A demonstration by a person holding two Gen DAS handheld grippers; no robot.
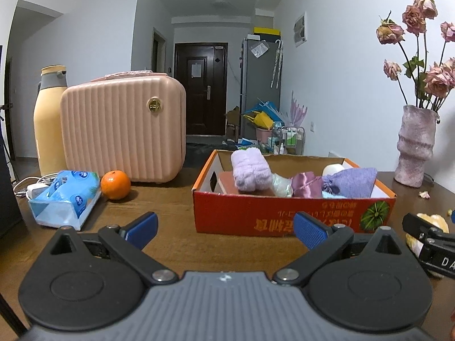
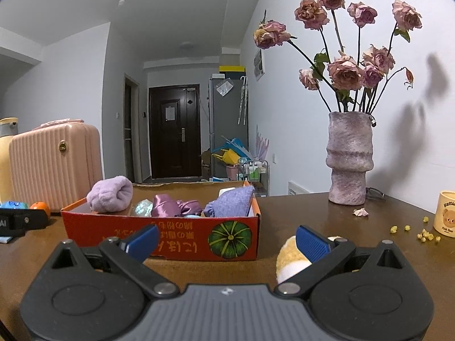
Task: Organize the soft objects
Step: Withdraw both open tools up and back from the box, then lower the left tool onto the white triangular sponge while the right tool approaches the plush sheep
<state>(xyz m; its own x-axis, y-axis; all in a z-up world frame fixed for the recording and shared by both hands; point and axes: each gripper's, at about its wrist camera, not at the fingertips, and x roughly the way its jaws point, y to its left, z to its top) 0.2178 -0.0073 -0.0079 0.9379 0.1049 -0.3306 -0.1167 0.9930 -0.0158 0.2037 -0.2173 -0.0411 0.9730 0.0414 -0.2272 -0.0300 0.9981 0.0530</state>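
An orange cardboard box [image 1: 241, 216] sits on the brown table and holds soft things: a rolled lilac towel [image 1: 250, 170], a purple satin pouch [image 1: 305, 184] and a violet cloth bag [image 1: 351, 182]. The box also shows in the right wrist view [image 2: 176, 241] with the towel [image 2: 111, 194]. My left gripper [image 1: 226, 230] is open and empty in front of the box. My right gripper [image 2: 227, 241] is open; a yellow and white plush item [image 2: 290, 260] lies on the table under its right finger. That plush item [image 1: 432, 221] shows at the right edge in the left wrist view, behind my right gripper's body.
A pink hard case [image 1: 122, 128], a yellow bottle [image 1: 49, 119], an orange [image 1: 115, 184] and a blue tissue pack [image 1: 65, 199] stand to the left. A vase of dried roses [image 2: 349, 159], a cream mug [image 2: 445, 213] and yellow crumbs [image 2: 423, 234] are to the right.
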